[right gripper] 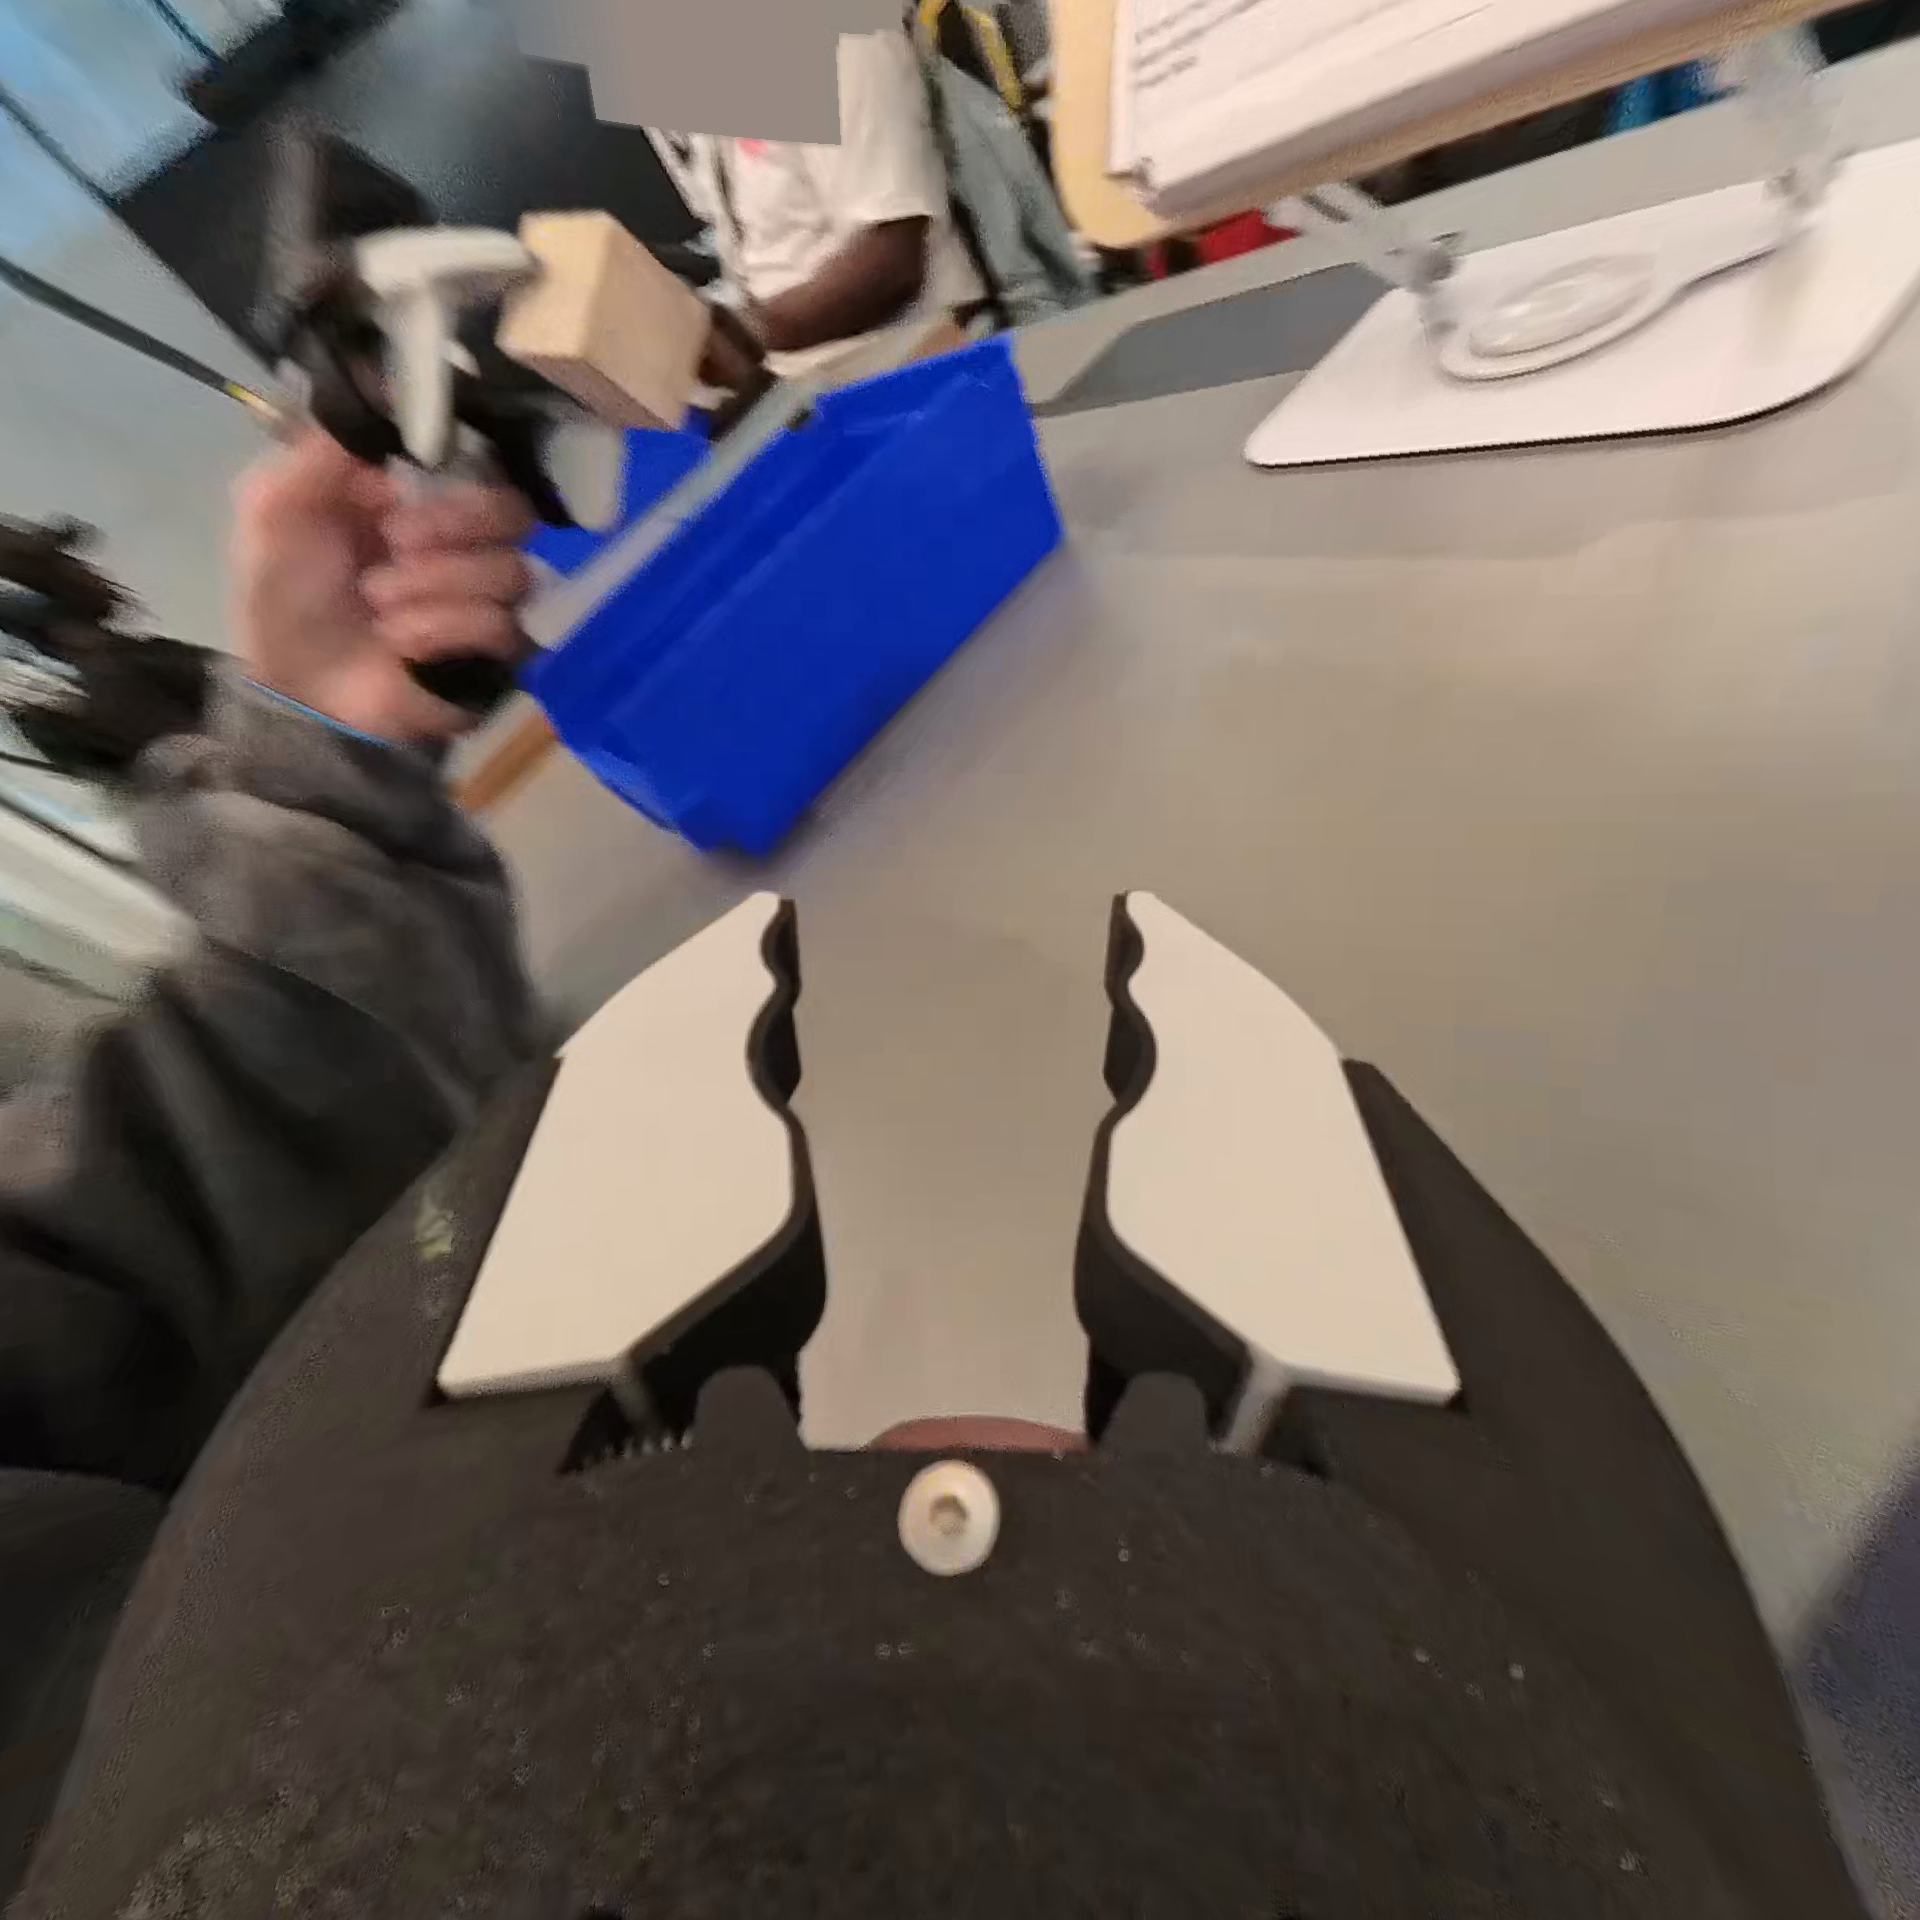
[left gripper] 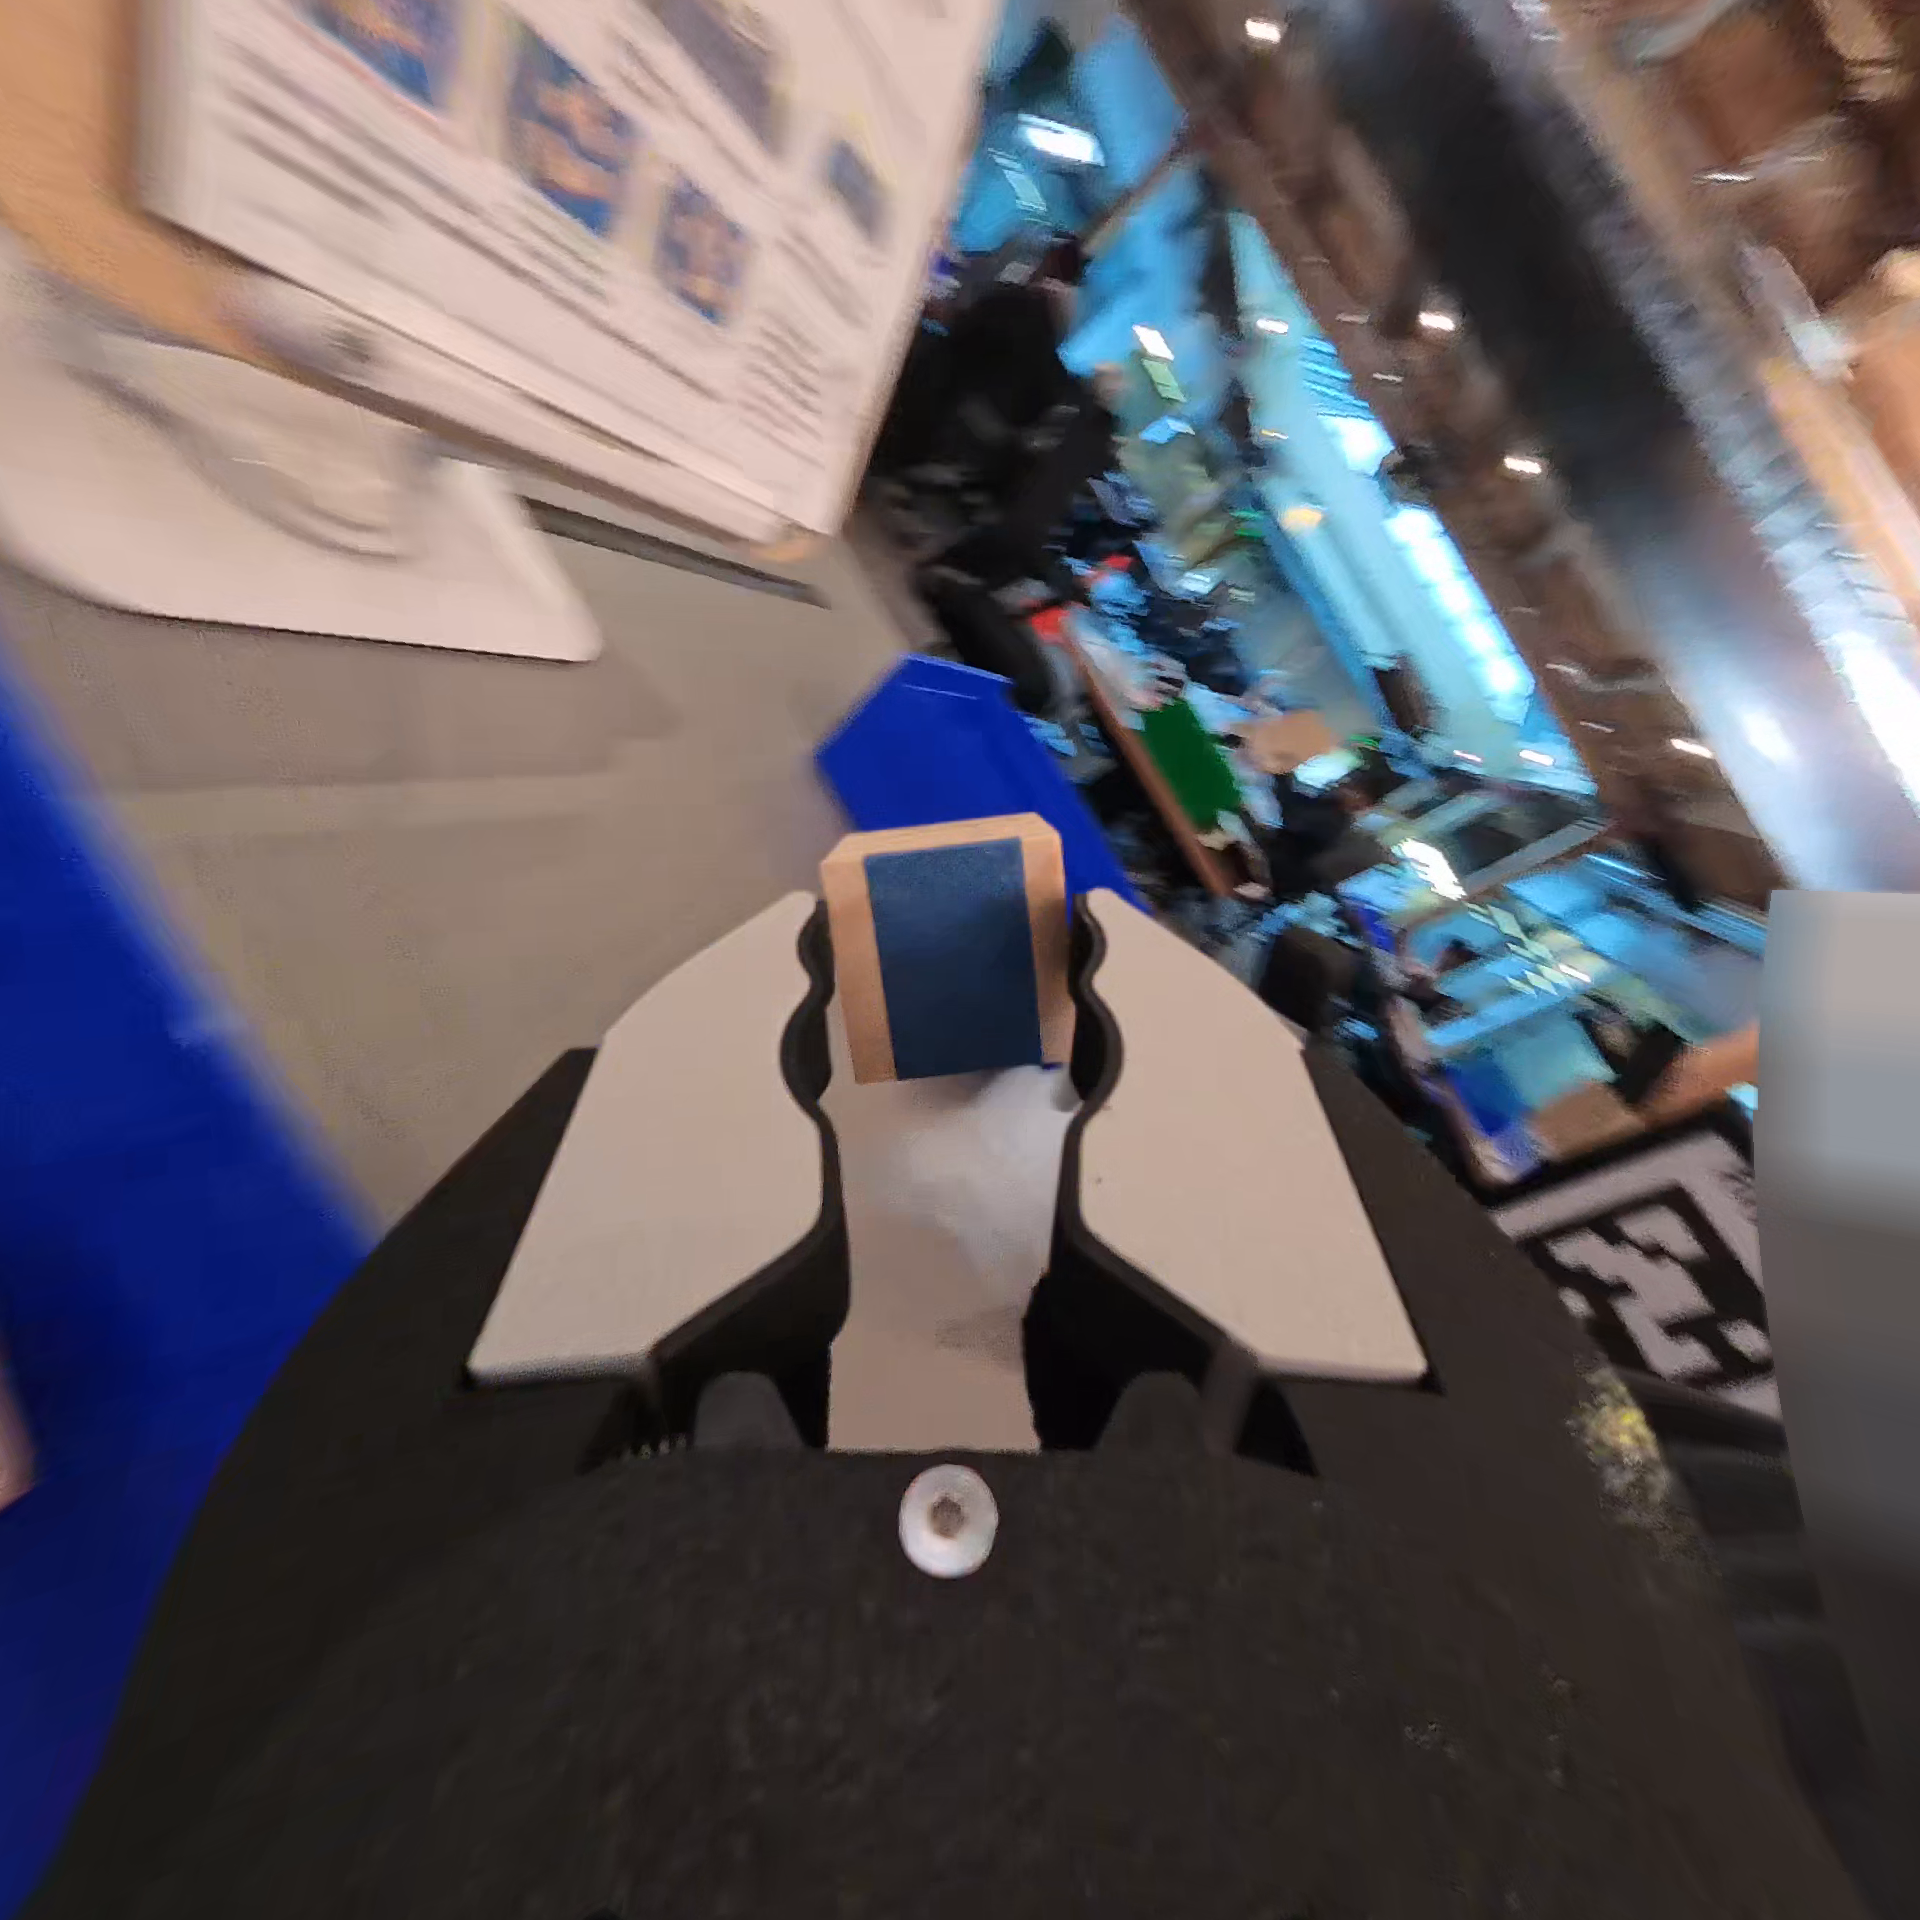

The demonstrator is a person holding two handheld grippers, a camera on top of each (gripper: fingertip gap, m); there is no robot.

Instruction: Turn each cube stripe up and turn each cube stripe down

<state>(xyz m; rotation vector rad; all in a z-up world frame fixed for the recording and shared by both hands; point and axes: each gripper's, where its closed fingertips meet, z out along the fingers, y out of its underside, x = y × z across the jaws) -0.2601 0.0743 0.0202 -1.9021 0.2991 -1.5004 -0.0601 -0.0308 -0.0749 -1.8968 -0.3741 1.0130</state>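
Note:
My left gripper [left gripper: 948, 914] is shut on a wooden cube [left gripper: 948, 956] with a blue stripe. The stripe faces the left wrist camera. The cube is held in the air, well above the grey table [left gripper: 416, 883]. In the right wrist view the same cube [right gripper: 603, 312] shows plain wood faces, held by the left gripper [right gripper: 623, 353] in a person's hand [right gripper: 364, 582] above a blue bin [right gripper: 810, 623]. My right gripper [right gripper: 951, 914] is open and empty, low over the grey table [right gripper: 1455, 779].
The blue bin [left gripper: 945, 758] stands on the table past the held cube. A white stand base [right gripper: 1579, 322] with a poster board [right gripper: 1351, 83] sits at the table's far side. Another person [right gripper: 831, 208] stands behind the table. A grey sleeve [right gripper: 260, 935] is at left.

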